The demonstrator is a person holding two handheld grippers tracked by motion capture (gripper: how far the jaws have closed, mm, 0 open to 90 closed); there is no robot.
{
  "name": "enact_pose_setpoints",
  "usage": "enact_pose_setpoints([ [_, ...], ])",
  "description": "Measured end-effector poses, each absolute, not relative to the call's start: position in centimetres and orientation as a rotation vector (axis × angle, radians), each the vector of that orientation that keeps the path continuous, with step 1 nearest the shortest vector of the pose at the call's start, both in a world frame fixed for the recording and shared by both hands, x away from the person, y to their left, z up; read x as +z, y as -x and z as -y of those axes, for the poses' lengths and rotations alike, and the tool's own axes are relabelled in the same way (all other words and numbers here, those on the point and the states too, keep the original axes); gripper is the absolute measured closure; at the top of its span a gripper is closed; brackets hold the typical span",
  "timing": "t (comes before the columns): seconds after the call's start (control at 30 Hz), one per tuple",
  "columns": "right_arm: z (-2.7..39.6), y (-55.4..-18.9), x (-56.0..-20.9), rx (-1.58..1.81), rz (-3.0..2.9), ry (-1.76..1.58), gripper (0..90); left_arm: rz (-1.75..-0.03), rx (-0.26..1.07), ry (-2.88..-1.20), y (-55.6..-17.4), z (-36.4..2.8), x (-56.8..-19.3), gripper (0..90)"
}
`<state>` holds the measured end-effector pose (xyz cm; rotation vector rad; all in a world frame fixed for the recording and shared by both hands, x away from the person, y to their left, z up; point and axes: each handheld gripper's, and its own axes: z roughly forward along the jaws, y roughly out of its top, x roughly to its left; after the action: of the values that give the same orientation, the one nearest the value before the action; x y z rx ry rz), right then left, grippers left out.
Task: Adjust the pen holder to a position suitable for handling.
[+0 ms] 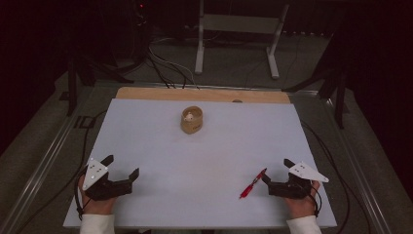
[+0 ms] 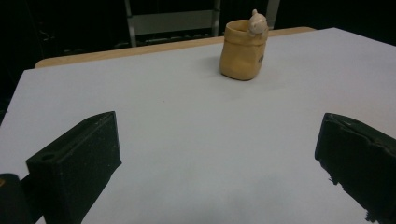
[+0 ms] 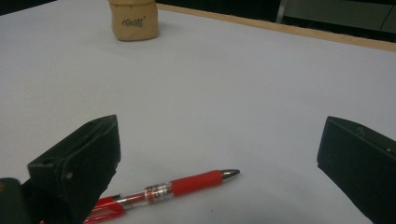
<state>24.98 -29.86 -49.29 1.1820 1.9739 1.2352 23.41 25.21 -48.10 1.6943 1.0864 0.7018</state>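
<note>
White table top (image 1: pixel 195 161) is taking up most of the scene, a strip of bare wood (image 1: pixel 146 93) showing along its far edge. Beyond it a pale metal frame (image 1: pixel 238 29) is standing on the dark floor, upper part cut off, cables around it hard to trace in the gloom.

Container next: a tan sack-shaped holder (image 1: pixel 192 120) is sitting upright at the far middle of the table, well apart from both grippers. A small pale animal figure (image 2: pixel 257 22) is perching on its rim; whether anything else is inside I cannot tell, the mouth is too dark and small. Dark lettering is showing on its side in the right gripper view, unreadable, and the top of the holder (image 3: pixel 133 19) is cut off there.

Left gripper (image 1: pixel 122 165) is resting at the near left corner, jaws standing wide apart with bare table between them. The person's hand under it is mostly hidden, a white sleeve cut off by the bottom edge.

Right gripper (image 1: pixel 275 169) is resting at the near right, jaws spread wide, pinching nothing.

Red pen (image 1: pixel 253 184) is lying flat on the table just beside the right gripper's inner jaw, tip pointing away from the person. In the right gripper view its rear end (image 3: pixel 163 190) is disappearing behind the left-hand jaw, so touching or not I cannot tell.
</note>
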Motion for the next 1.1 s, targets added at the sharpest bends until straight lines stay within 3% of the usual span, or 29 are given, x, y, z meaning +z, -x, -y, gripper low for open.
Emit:
enact_pose_setpoints([
  [0.63, 29.0, -25.9, -48.3, 1.270, -1.957, -1.218, 0.2, -1.092, 0.692, -1.719, -23.5, -24.9, -48.6, 0.7],
  [1.1, 26.6, -28.7, -45.8, 1.268, -2.030, -1.175, 0.2, -1.097, 0.688, -1.717, -23.6, -24.9, -49.0, 0.7],
])
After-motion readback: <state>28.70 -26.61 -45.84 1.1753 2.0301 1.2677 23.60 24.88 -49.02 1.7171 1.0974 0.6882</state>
